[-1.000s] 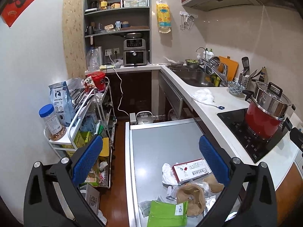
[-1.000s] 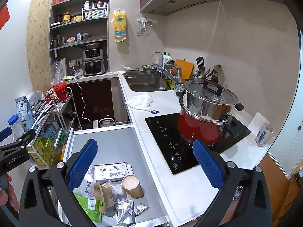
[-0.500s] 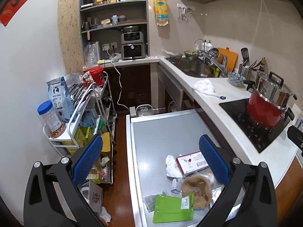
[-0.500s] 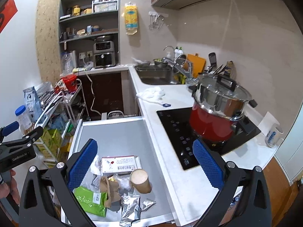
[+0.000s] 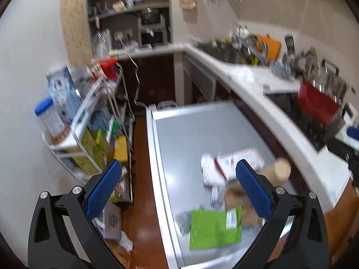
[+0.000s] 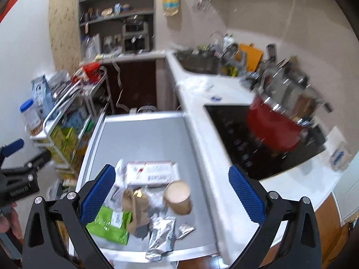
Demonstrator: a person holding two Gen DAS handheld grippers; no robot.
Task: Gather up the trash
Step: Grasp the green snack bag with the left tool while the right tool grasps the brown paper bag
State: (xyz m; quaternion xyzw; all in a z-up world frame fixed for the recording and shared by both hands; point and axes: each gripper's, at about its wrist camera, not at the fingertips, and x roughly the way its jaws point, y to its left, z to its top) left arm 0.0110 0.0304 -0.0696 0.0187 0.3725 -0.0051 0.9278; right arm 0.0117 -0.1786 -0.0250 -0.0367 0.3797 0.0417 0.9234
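Trash lies heaped on the grey surface (image 6: 145, 139): a green pouch (image 6: 110, 226), what looks like a paper cup (image 6: 178, 196) beside it. Left tool (image 5: 179, 188) and right tool (image 6: 171, 192) hover above, wide, empty.

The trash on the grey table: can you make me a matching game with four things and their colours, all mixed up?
Things:
1. pouch
2. paper cup
3. foil packet
4. crumpled paper bag

Colours:
A. shiny silver
B. bright green with a white label
C. brown
D. tan with a pale, creamy round end facing the camera

Right pairs: 1-B, 2-D, 3-A, 4-C

All four lie close together at the near end of the table.
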